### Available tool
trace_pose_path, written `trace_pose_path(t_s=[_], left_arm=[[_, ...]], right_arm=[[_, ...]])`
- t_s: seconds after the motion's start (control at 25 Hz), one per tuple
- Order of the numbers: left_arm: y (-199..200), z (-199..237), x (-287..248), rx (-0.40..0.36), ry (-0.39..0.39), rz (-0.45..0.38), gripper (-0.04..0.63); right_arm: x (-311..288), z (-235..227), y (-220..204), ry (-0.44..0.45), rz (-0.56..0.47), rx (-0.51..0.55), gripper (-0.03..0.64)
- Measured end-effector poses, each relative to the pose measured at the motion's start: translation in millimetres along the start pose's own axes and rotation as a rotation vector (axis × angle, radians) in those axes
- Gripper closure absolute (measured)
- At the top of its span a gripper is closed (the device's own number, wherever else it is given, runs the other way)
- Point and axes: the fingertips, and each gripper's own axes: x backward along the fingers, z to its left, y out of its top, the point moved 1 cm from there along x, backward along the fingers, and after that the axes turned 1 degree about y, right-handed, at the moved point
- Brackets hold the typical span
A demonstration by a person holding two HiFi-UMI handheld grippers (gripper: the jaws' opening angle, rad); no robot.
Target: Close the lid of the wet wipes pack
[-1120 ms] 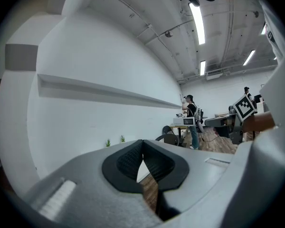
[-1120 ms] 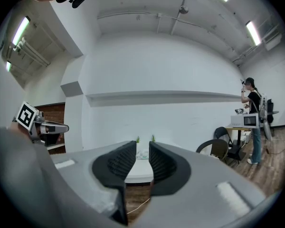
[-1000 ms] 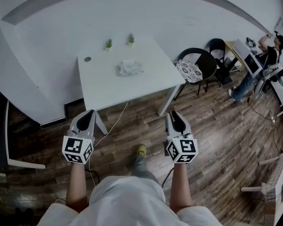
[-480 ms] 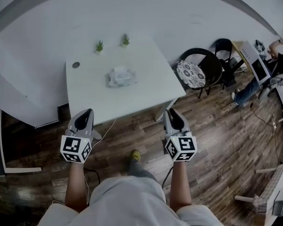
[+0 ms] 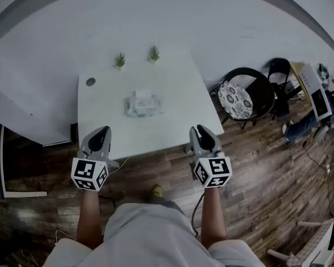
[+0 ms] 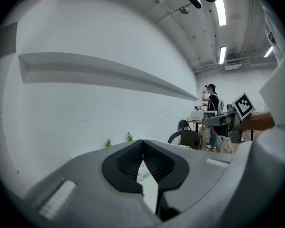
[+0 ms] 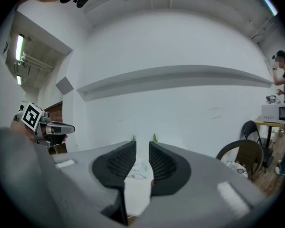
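Observation:
The wet wipes pack (image 5: 141,104) lies in the middle of the white table (image 5: 175,113), with a white flap raised at its far side. Both grippers hover at the table's near edge, well short of the pack. My left gripper (image 5: 104,130) is at the front left with its tips touching and nothing held. My right gripper (image 5: 196,130) is at the front right, open and empty. In the left gripper view the pack (image 6: 143,174) shows below the closed tips (image 6: 142,141). The right gripper view has the pack (image 7: 138,170) far off, seen through the gap between the jaws (image 7: 142,145).
Two small green plants (image 5: 120,60) (image 5: 154,53) stand at the table's far edge, and a dark round disc (image 5: 90,82) lies at its far left. A black chair with a patterned cushion (image 5: 236,100) sits right of the table. A person stands at a desk far right.
Both grippers have moved forward toward the table. Their tips now reach its near edge, where before they hung over the wood floor. The jaws look unchanged.

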Motion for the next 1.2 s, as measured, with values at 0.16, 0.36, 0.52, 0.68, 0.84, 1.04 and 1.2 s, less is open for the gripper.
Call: trace_pose_path(t_s=[0.16,0.36,0.52,0.68,0.84,1.04,1.2], left_arm=[[6,10,-17,-0.004,0.027,0.002,0.588],[8,21,-37,0.001,0.04,0.005,0.588],[3,30,-62,0.012,0.028,0.015,0.588],[-1,44,-88,0.027,0.013,0.027,0.588],[-10,65,-116,0.045,-0.001,0.045,0.588],[-35,89,-144,0.083,-0.008,0.083,0.588],[-52,102,-162,0.108,-0.019,0.118,0.588]], right_arm=[[-27,-5,3,0.045,0.008,-0.002,0.528],[-53,-8,4,0.077,0.025,0.0,0.528],[-78,-15,4,0.08,0.042,0.003,0.528],[-106,-19,2,0.085,0.07,0.005,0.528],[-141,-19,-6,0.084,0.114,-0.002,0.528],[-179,-18,-23,0.082,0.17,-0.011,0.528],[-205,-17,-36,0.087,0.216,-0.018,0.528]])
